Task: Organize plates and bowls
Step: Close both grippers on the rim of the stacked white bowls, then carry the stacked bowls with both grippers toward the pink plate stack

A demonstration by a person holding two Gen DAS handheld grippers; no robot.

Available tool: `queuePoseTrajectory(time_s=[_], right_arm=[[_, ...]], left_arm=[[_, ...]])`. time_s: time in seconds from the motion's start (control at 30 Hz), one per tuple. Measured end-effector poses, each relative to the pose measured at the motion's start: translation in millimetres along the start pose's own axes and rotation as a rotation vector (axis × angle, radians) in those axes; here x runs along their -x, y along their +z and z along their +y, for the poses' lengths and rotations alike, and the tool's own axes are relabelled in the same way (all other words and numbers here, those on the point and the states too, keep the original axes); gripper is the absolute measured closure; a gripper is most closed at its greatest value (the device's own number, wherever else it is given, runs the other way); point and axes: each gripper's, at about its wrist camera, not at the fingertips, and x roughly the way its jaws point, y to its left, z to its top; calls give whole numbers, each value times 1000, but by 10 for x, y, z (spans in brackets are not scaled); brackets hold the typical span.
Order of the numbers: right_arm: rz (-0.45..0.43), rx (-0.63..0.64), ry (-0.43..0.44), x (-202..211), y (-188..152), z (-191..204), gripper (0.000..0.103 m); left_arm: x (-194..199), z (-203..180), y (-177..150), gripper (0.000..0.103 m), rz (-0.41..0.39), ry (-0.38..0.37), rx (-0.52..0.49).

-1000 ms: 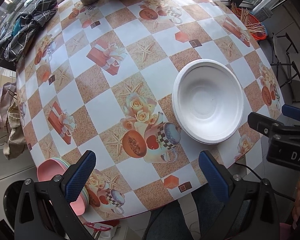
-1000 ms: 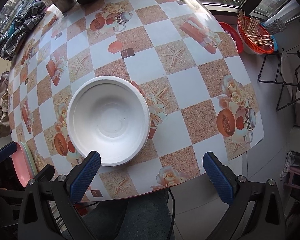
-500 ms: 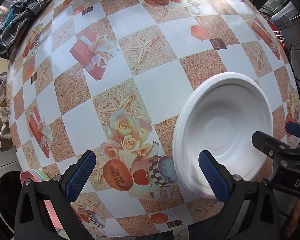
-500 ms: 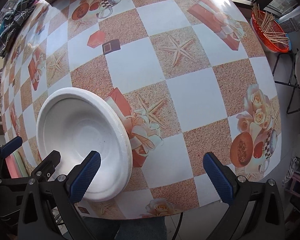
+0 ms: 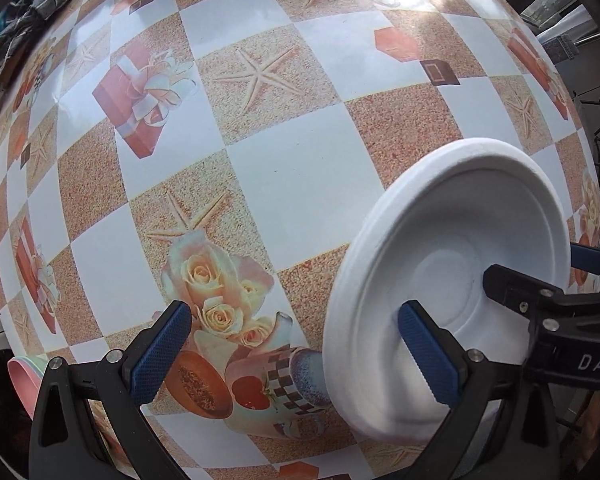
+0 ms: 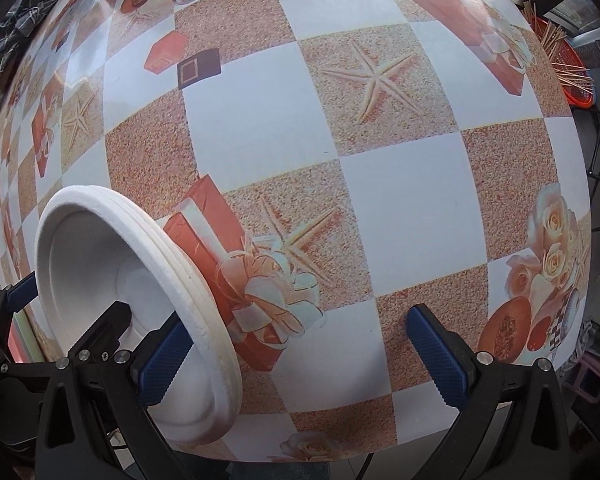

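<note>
white bowls (image 5: 452, 280) between both grippers' open fingers (image 6: 162, 364)

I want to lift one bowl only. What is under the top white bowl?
More white bowls are nested under the top bowl; the right view shows several stacked rims. Their insides and the tablecloth below are covered.
</note>
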Motion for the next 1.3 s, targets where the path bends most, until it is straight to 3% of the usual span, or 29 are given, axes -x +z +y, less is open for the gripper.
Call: queuePoseTrajectory(time_s=[0.07,0.17,0.23,0.3,0.37,0.4,0.47,0.53,0.63,0.73,1.1,1.3], right_arm=[[18,-11,3,7,114,-15,0],[9,-14,4,16,177,-5,0],[0,-17,6,49,216,48,5],[-26,0,16,119,198,97,16],[-40,8,49,194,179,151,42],[-36,10,70,220,175,171,47],[-17,6,113,229,187,202,68],[13,-16,176,211,199,240,80],[33,-17,157,195,166,343,79],[57,35,144,179,77,558,79],[126,260,117,54,-228,1778,76],[155,322,121,15,-372,2216,76]], left_arm=[[-27,82,19,0,15,-43,35],[-35,73,77,1,49,-38,15],[3,57,94,6,30,-42,3],[67,-1,71,18,4,-46,-21],[129,-58,65,32,-23,-57,-38],[152,-98,64,42,-32,-67,-42],[173,-131,113,51,-27,-83,-47],[192,-177,162,67,-8,-105,-75],[201,-171,154,68,7,-91,-90],[205,-65,-65,67,13,-88,-63],[219,810,-811,66,19,-32,89],[254,1172,-1075,66,13,-21,170]])
